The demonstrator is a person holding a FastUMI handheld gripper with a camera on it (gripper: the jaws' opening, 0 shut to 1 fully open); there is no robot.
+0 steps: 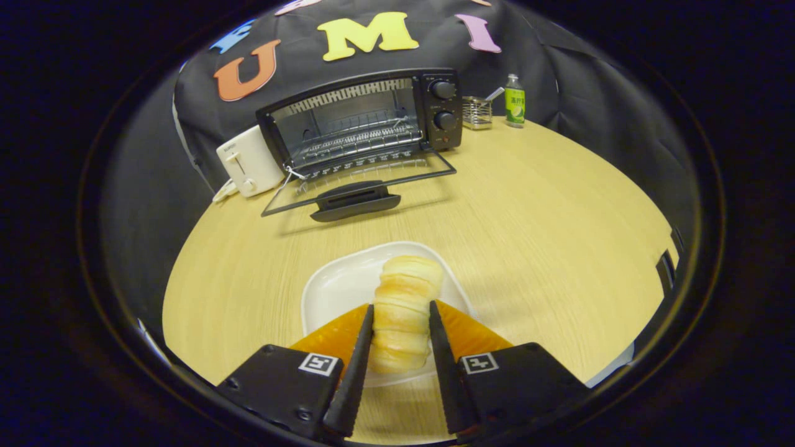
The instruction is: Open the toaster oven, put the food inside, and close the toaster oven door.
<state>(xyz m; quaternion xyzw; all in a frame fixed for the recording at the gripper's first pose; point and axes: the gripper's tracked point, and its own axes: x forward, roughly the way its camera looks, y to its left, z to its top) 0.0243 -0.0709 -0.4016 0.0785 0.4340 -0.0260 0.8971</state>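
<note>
Both gripper fingers pressing bread roll over white plate; toaster oven open.

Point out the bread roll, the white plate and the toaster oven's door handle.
bread roll [404, 310]: gripper view, middle of the roll between the fingers.
white plate [338, 282]: gripper view, bare left part.
door handle [355, 200]: gripper view, middle of the black bar.

The gripper has both fingers pressed on a ridged bread roll over a white plate, the toaster oven (door dropped open) far beyond
</note>
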